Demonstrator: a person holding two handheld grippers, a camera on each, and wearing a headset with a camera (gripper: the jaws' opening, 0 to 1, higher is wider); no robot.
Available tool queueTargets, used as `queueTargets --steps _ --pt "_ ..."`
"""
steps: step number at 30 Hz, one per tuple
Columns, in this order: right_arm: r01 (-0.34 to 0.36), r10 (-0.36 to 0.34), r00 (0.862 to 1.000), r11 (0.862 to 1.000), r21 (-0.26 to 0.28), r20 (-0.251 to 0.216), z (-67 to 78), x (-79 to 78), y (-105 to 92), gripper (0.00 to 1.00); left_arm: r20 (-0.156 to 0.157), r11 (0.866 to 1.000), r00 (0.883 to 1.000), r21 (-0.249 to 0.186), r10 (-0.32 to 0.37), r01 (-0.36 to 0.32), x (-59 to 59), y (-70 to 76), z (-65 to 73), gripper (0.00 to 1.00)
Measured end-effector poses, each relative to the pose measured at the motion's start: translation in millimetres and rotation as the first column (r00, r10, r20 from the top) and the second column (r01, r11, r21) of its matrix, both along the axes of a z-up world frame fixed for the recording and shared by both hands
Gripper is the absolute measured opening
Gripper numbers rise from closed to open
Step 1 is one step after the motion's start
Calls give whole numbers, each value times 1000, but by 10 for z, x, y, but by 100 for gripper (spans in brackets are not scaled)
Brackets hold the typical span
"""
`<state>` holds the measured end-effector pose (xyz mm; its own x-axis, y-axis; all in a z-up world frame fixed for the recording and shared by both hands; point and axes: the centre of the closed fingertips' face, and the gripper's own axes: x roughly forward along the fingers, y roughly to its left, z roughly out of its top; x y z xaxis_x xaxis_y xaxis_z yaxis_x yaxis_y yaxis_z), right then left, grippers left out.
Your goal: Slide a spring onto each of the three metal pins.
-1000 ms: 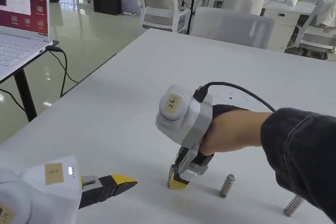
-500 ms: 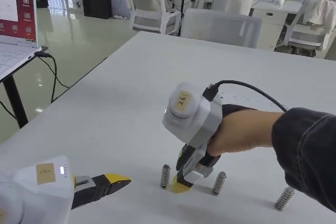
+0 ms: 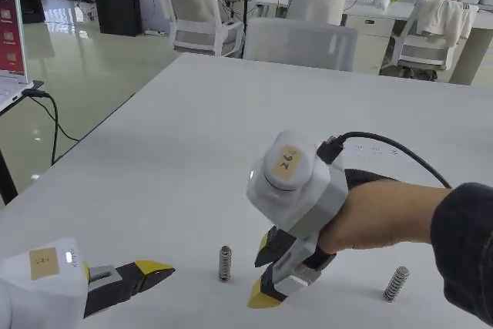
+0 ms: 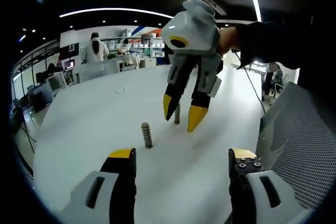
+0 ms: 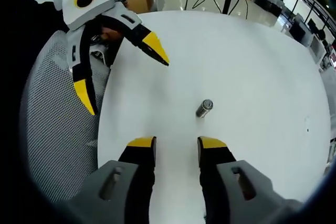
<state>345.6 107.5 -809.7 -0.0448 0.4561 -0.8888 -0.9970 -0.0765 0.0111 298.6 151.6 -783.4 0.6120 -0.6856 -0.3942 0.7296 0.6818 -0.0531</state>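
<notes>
Standing free on the desk just left of the right gripper, whose fingers are parted and empty, the spring-loaded pin could be toppled if clipped; the fingers of the left gripper are likewise parted and empty.

The left claw rose from the bottom edge, its yellow-tipped jaws wide apart with nothing between them. Just beyond them a near spring stood upright on the white tabletop. Above it hung the right claw, held by a hand in a dark sleeve, tips parted and pointing down. A far spring showed in the gap between those tips; whether between or behind them was unclear. A mesh chair stood at the right.
</notes>
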Motion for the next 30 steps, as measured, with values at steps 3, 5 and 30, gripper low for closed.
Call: queueTargets --steps 3,5,30 --pt "10 -10 1000 1000 24 2 22 -53 -44 36 1 1000 1000 -2 1 -1 2 -4 7 70" --pt "18 -18 1000 999 51 1 53 -97 -64 36 0 1000 1000 -2 -1 1 -4 -9 6 70" --pt "301 -313 950 885 356 -24 363 -281 -713 43 -1 1000 1000 -23 -1 1 -42 -47 28 71"
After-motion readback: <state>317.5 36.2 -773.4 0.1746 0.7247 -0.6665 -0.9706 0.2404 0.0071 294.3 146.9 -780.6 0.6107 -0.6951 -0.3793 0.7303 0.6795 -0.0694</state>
